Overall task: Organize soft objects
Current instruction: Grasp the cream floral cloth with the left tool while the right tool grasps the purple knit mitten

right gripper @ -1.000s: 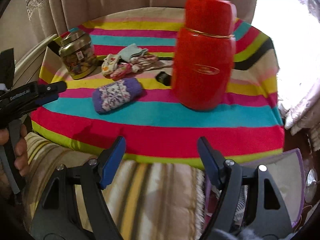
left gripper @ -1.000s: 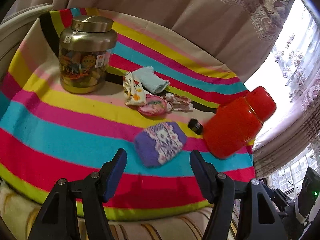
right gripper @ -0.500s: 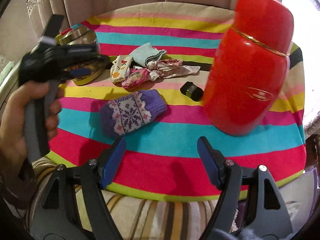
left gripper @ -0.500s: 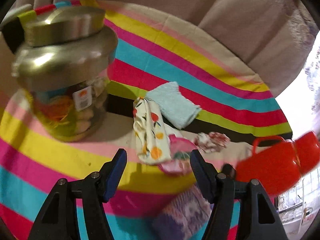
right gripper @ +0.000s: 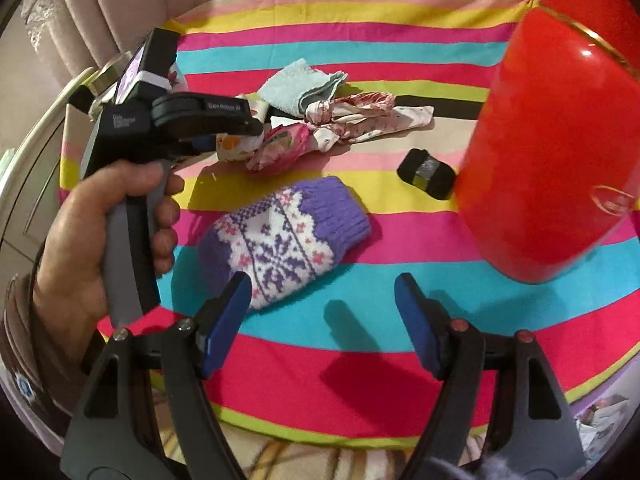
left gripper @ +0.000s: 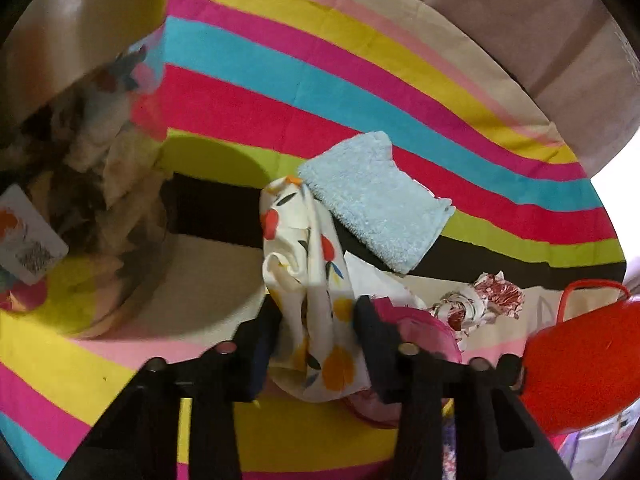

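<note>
The left claw [left gripper: 316, 316] has just been closing, and its jaws now stand narrow with the white fruit-print cloth [left gripper: 316, 280] between them, the fabric bunched against both pads. In the right wrist view the same claw [right gripper: 240, 136] reaches into the pile of cloths, held by the person's left hand [right gripper: 108, 232]. The fruit-print cloth lies on the striped tabletop [left gripper: 248, 80], its upper end touching the folded light-blue towel [left gripper: 372, 200]. A pink pouch [left gripper: 416, 328] sits just beside the cloth on its right, and a crumpled red-and-white patterned cloth [left gripper: 484, 300] lies beyond that. A large jar [left gripper: 72, 184] stands near the pile on the left; a red flask [left gripper: 576, 364] shows at the right edge. The right claw [right gripper: 320, 312] stands wide with nothing between its jaws, above the blue and red stripes. The purple knitted mitten [right gripper: 284, 236] lies flat on the tabletop just ahead of the right claw's left finger, apart from the pile. A small black object [right gripper: 428, 172] rests between the mitten and the red flask [right gripper: 552, 148].
</note>
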`<state>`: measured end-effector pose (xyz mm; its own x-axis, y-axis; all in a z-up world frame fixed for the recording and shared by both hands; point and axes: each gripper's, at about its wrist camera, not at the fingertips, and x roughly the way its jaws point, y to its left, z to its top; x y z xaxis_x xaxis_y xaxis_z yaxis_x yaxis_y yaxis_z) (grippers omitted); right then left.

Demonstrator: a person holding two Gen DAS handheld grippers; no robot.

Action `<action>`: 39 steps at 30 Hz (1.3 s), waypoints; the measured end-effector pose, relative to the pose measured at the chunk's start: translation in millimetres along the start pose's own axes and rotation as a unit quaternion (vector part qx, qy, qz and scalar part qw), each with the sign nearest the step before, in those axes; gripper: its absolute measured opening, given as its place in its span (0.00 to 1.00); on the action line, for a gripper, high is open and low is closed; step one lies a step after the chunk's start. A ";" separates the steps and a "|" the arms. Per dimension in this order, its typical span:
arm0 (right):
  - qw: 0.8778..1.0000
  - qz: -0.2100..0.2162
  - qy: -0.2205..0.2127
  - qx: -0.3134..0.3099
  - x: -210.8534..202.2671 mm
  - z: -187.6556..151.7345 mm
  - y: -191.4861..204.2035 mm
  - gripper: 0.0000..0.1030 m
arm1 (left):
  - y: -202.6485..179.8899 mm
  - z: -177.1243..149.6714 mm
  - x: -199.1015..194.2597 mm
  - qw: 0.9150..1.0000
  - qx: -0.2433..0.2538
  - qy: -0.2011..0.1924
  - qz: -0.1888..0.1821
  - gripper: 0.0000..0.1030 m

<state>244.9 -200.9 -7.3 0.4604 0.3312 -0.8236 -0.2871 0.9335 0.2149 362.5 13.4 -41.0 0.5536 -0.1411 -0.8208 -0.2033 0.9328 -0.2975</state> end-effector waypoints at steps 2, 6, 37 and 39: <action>1.000 0.001 0.007 0.011 7.7 4.2 3.3 0.75 | -0.6 -0.9 -2.2 1.000 0.005 -0.003 0.000 0.27; 0.999 -0.003 0.018 0.043 19.7 11.7 6.3 0.75 | 3.6 -4.1 -17.0 1.000 -0.001 -0.019 -0.002 0.25; 0.994 -0.093 0.014 0.054 77.1 25.7 48.3 0.68 | 54.8 -106.1 -152.9 0.993 -0.041 -0.112 -0.024 0.25; 0.996 -0.088 0.005 0.026 72.4 23.9 59.6 0.50 | 59.2 -114.4 -156.8 0.992 -0.047 -0.112 -0.027 0.25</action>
<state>281.2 -117.9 -41.6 0.4917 0.1606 -0.8559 -0.1581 0.9830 0.0936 171.2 52.8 14.3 0.7295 -0.1020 -0.6763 -0.2372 0.8897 -0.3900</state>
